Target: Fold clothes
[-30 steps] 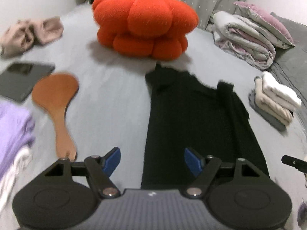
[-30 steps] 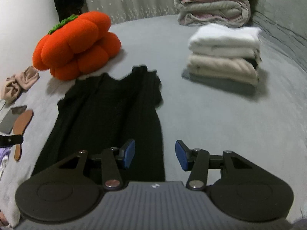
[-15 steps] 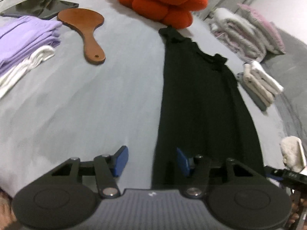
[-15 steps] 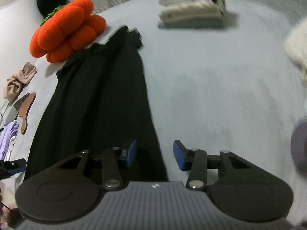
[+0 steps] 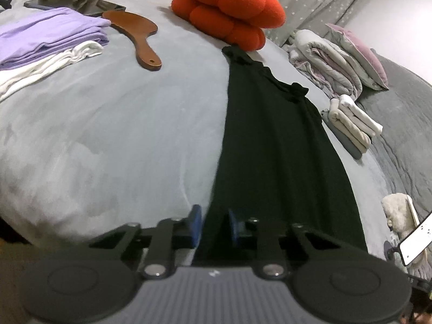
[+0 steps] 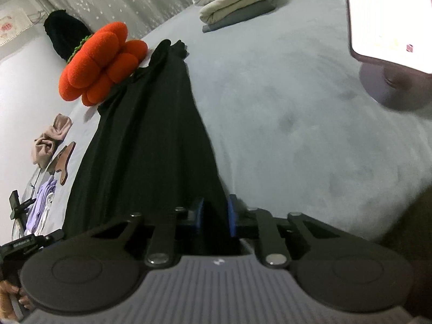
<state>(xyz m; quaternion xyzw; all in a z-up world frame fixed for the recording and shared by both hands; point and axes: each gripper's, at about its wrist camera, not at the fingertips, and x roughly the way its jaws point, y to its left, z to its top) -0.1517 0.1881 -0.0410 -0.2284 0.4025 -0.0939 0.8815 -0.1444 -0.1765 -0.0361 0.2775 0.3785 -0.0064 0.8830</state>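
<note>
A long black dress (image 5: pixel 275 140) lies flat on the grey bed, straps toward the orange pumpkin pillow; it also shows in the right wrist view (image 6: pixel 151 135). My left gripper (image 5: pixel 212 225) is at the dress's near left hem corner, its blue pads closed down on the black fabric. My right gripper (image 6: pixel 214 213) is at the near right hem corner, its pads closed on the fabric too. The hem edge itself is hidden under the gripper bodies.
An orange pumpkin pillow (image 5: pixel 229 8) sits beyond the dress. A wooden paddle brush (image 5: pixel 137 35), a tablet (image 5: pixel 75 2) and folded lilac and white clothes (image 5: pixel 46 43) lie left. Stacked folded clothes (image 5: pixel 353 127) and rolled bedding (image 5: pixel 329 64) lie right. A lit phone on a stand (image 6: pixel 388 19) is near right.
Both grippers have drawn back down the dress to its hem and narrowed from wide open onto the fabric at the two near corners.
</note>
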